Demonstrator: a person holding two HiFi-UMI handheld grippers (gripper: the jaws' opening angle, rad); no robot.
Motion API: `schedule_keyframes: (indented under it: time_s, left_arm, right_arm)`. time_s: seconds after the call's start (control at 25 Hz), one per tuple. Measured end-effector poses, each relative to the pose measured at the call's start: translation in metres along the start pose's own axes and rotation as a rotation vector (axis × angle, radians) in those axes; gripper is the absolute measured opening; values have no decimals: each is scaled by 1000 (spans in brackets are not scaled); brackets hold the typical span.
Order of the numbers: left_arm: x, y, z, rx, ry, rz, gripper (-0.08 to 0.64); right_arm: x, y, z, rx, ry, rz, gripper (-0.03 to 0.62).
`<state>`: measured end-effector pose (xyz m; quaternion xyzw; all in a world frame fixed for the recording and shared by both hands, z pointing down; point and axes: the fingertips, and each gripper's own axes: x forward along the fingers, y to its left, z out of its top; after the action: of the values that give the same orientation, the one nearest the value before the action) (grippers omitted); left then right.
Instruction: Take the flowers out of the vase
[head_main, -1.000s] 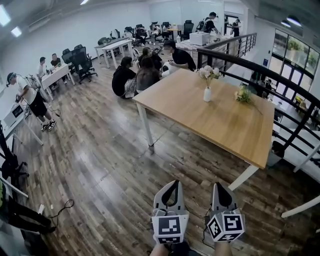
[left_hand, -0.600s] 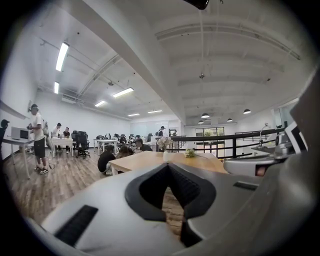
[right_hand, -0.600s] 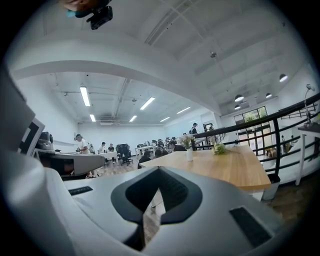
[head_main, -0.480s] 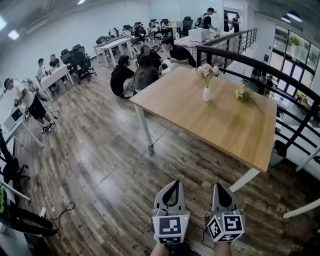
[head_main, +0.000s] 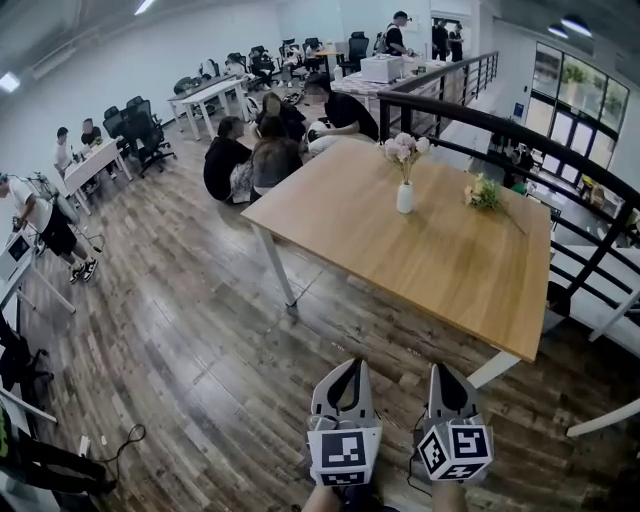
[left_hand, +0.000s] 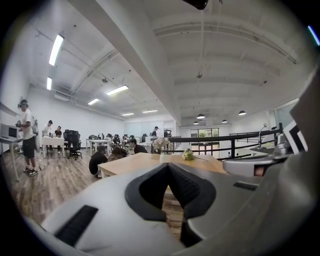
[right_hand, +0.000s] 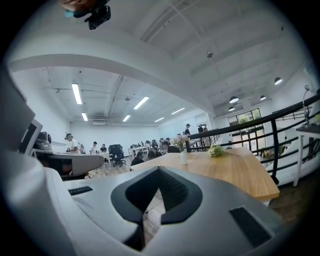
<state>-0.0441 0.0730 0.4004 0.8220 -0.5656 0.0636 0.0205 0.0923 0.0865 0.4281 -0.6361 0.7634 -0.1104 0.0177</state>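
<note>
A small white vase (head_main: 405, 197) with pink flowers (head_main: 403, 148) stands upright near the far side of the wooden table (head_main: 420, 270). A second loose bunch of flowers (head_main: 482, 192) lies on the tabletop to its right. Both grippers are held low over the floor, well short of the table's near edge. My left gripper (head_main: 347, 363) is shut and holds nothing, and so is my right gripper (head_main: 441, 368). In the left gripper view the flowers (left_hand: 160, 142) show just above the closed tips (left_hand: 168, 165). The right gripper view shows the vase (right_hand: 184, 158) beyond its closed tips (right_hand: 160, 169).
A black railing (head_main: 520, 140) runs behind and right of the table. Several people (head_main: 255, 150) sit on the floor at the table's far left corner. Desks and chairs (head_main: 150, 125) line the left wall, where a person (head_main: 40, 215) stands. A cable (head_main: 120, 440) lies on the floor.
Both grippers and the head camera have moved forward toward the table, which now sits nearer and a little further left. Both jaws stay closed.
</note>
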Motion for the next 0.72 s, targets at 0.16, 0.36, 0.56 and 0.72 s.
schedule_keyframes:
  time_s: [0.16, 0.36, 0.56, 0.72]
  left_arm:
    - [30, 17, 8, 3, -3, -16, 28]
    - [69, 42, 16, 3, -12, -31, 28]
    - [108, 63, 22, 0, -23, -45, 28]
    - [133, 79, 22, 4, -22, -50, 28]
  right_arm:
    - [33, 0, 8, -6, 3, -15, 2]
    - [77, 2, 16, -6, 0, -35, 2]
    - [120, 1, 26, -12, -19, -46, 2]
    - [146, 1, 29, -16, -27, -54, 2]
